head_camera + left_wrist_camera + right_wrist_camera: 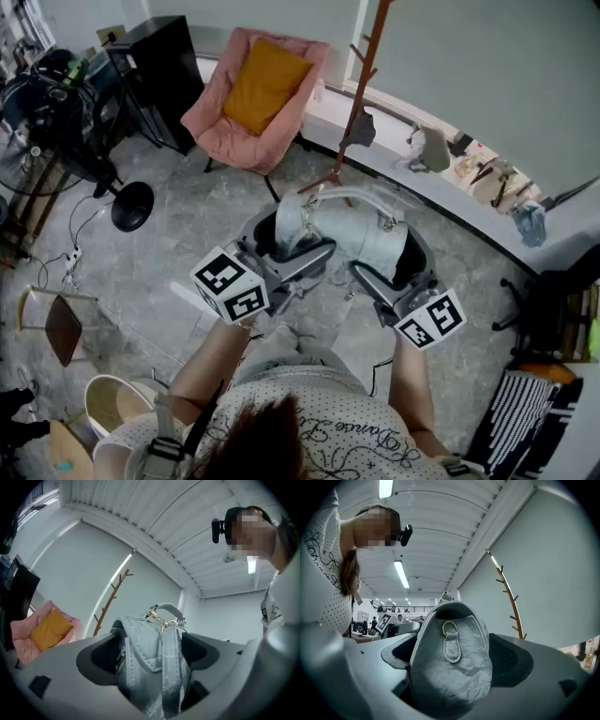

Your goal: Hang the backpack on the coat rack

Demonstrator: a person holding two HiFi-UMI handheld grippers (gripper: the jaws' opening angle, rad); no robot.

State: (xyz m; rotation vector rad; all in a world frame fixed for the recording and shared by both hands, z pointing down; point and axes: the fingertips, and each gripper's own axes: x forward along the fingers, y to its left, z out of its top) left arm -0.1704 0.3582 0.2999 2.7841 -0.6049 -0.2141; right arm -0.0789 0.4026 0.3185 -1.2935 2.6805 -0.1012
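A pale grey backpack with a curved top handle and gold rings hangs in the air in front of me, lying sideways between both grippers. My left gripper has its wide-set jaws clamped round one end, where straps and handle show. My right gripper is clamped round the other end, and its view shows the backpack's crinkled side with a ring tab. The brown wooden coat rack stands beyond the bag by the wall, and both gripper views show its pegs bare.
A pink chair with an orange cushion stands left of the rack, a black cabinet beside it. A white ledge along the wall carries small items. A black round stand base, cables and a stool are on the left floor.
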